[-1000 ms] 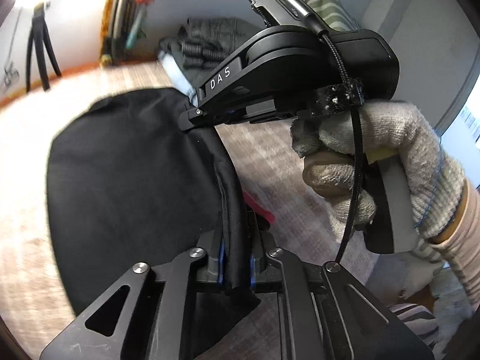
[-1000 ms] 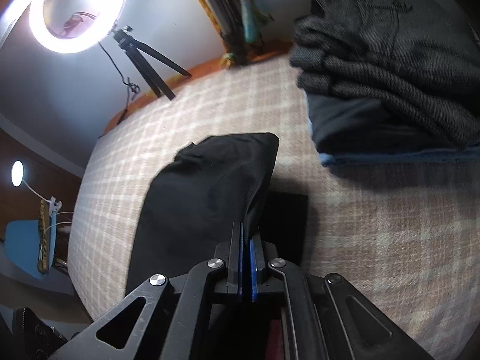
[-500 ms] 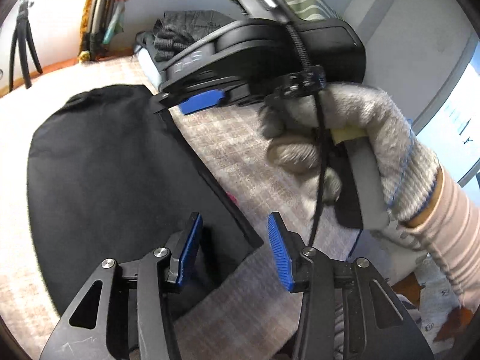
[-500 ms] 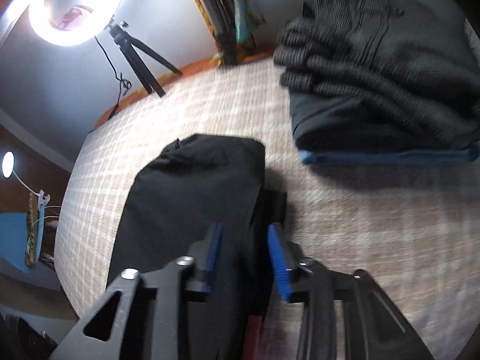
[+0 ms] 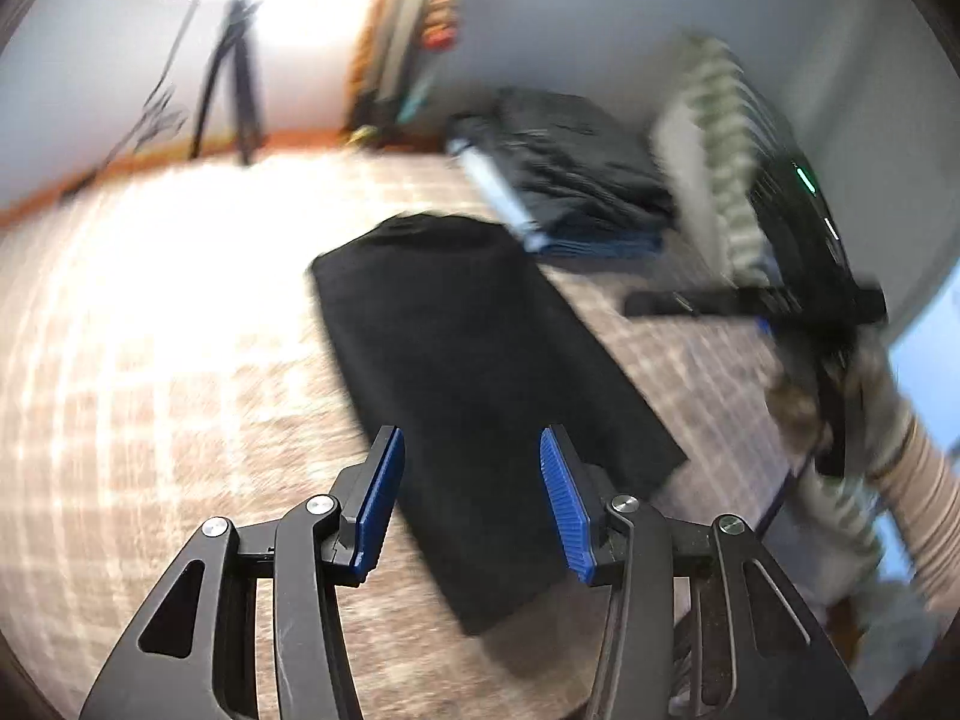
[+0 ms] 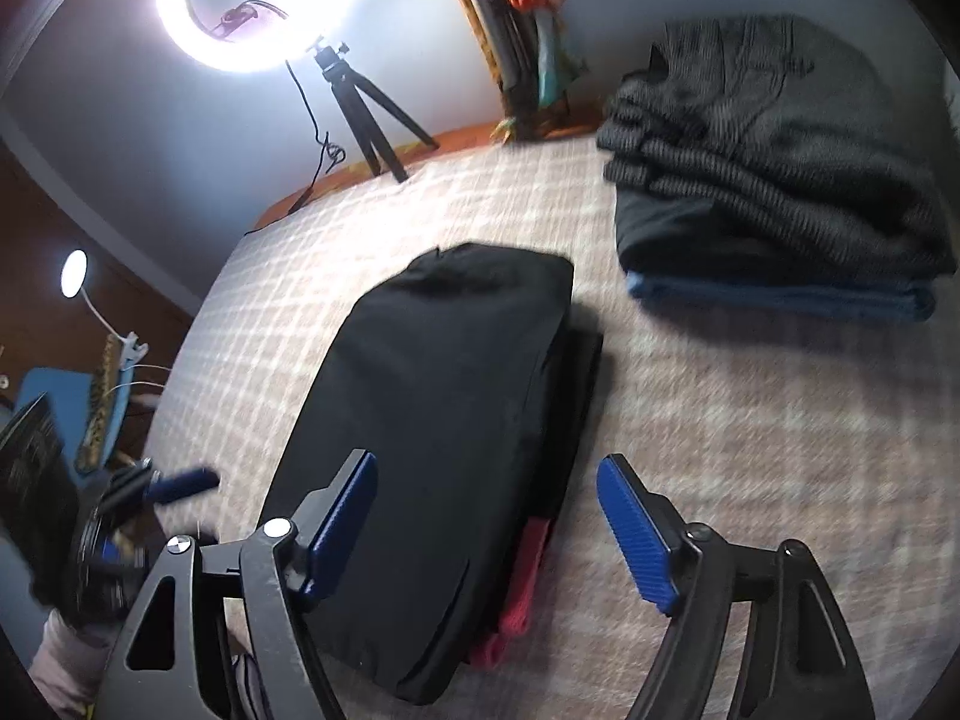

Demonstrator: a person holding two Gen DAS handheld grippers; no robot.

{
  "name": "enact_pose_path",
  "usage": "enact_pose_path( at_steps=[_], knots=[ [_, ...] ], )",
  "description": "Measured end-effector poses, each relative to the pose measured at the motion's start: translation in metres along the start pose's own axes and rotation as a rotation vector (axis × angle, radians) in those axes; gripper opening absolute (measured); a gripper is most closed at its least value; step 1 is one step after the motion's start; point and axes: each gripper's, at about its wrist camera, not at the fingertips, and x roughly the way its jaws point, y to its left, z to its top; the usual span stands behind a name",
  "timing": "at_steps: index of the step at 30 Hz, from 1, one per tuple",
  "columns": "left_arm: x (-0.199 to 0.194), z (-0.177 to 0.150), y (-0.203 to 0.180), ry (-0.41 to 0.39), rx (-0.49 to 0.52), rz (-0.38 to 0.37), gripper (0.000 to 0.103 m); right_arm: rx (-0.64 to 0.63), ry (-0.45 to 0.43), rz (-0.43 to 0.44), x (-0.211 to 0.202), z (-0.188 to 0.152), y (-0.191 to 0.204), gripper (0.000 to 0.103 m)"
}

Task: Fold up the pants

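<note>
Both grippers have let go! The left gripper (image 5: 468, 498) and right gripper (image 6: 486, 534), clamped on the black pants' (image 6: 432, 432) edge a second ago, have just been opening; jaws now stand wide, lifted clear of the cloth. The pants lie folded flat on the checked bedspread (image 6: 750, 420), a red strip (image 6: 522, 588) peeking from their right edge. Bare spread lies on both sides. Beyond, well apart, sits a stack of folded clothes (image 6: 780, 192); farther back, the ring light (image 6: 240, 6).
</note>
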Motion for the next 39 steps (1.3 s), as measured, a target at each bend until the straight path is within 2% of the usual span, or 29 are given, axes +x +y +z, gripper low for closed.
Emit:
enact_pose_path(
  at_steps=[3, 9, 15, 20, 27, 31, 34, 39],
  knots=[
    [0.013, 0.001, 0.028, 0.033, -0.107, -0.010, 0.046, 0.039, 0.016, 0.029, 0.012, -0.005, -0.010, 0.079],
    [0.044, 0.007, 0.056, 0.070, -0.233, -0.062, 0.046, 0.110, 0.035, 0.091, 0.040, -0.007, -0.031, 0.079],
    [0.065, 0.011, 0.063, 0.087, -0.278, -0.092, 0.044, 0.141, 0.026, 0.173, 0.057, -0.007, -0.043, 0.080],
    [0.075, 0.013, 0.059, 0.083, -0.249, -0.089, 0.044, 0.124, 0.032, 0.251, 0.061, -0.007, -0.041, 0.077],
    [0.081, 0.016, 0.055, 0.074, -0.227, -0.088, 0.041, 0.089, 0.030, 0.284, 0.068, -0.010, -0.034, 0.063],
    [0.084, 0.017, 0.054, 0.068, -0.230, -0.083, 0.037, 0.092, 0.024, 0.254, 0.069, -0.011, -0.035, 0.043],
    [0.084, 0.017, 0.052, 0.065, -0.226, -0.073, 0.035, 0.106, 0.016, 0.244, 0.067, -0.013, -0.038, 0.037],
    [0.084, 0.019, 0.052, 0.065, -0.229, -0.071, 0.029, 0.082, 0.001, 0.222, 0.065, -0.015, -0.036, 0.035]
  ],
)
